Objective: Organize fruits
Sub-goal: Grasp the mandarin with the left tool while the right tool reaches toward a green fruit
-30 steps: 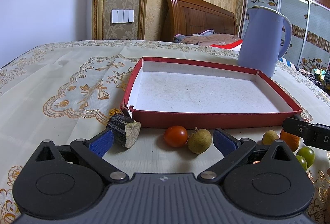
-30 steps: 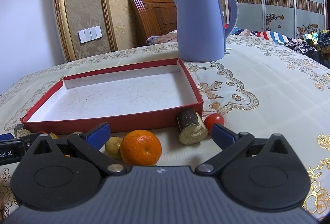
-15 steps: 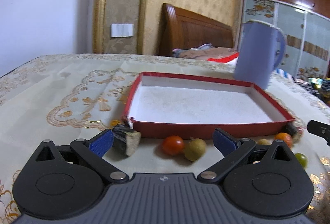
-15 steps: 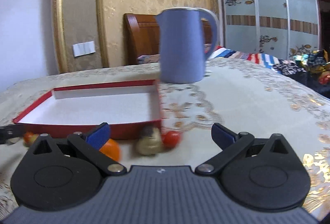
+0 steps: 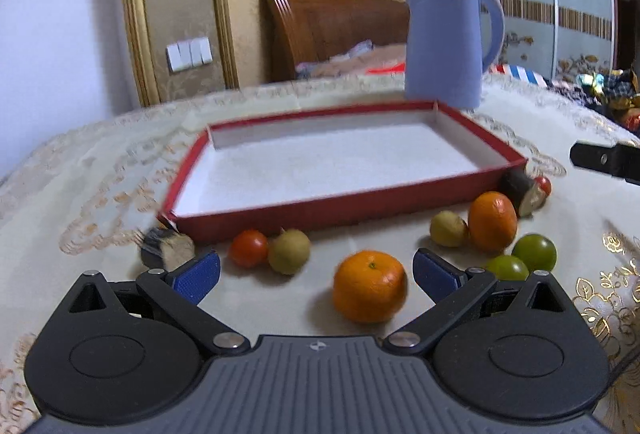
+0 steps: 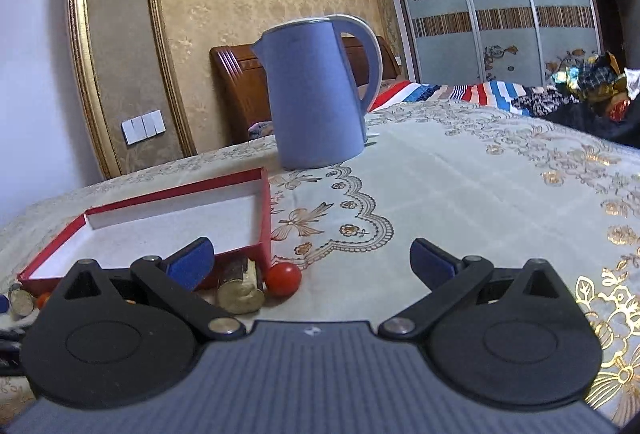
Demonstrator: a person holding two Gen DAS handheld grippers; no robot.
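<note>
1. Between your left tool (image 5: pixel 316 270)'s blue pads (image 5: pixel 197 274) the gap is wide and nothing is held; an orange (image 5: pixel 370 286) sits on the counter (image 5: pixel 80 174) just ahead of the gap, nearer the right pad.
2. Beyond it, the red tray (image 5: pixel 340 200) lies flat with its white floor bare; every fruit is outside it, along its near wall.
3. Near the tray's left corner you have a dark cut chunk (image 5: pixel 166 248), then a red tomato (image 5: pixel 248 248) touching a brownish round fruit (image 5: pixel 289 251).
4. Toward the right, a small yellow-brown fruit (image 5: pixel 448 229) sits beside a second orange (image 5: pixel 493 221), with two green fruits (image 5: pixel 534 252) just in front of them.
5. At the tray's right corner lies another dark chunk (image 5: pixel 518 190) with a small red tomato (image 5: pixel 543 185) just behind it.
6. Your right tool (image 6: pixel 312 260) also stands spread wide and empty, over bare cloth to the right of the tray; its left pad (image 6: pixel 190 264) overlaps the tray's near wall in view.
7. Just left of that gap you can see the cut chunk (image 6: pixel 240 288) and the red tomato (image 6: pixel 283 279), side by side by the tray's corner.
8. A blue kettle (image 5: pixel 448 42) stands upright behind the tray's far right corner.
</note>
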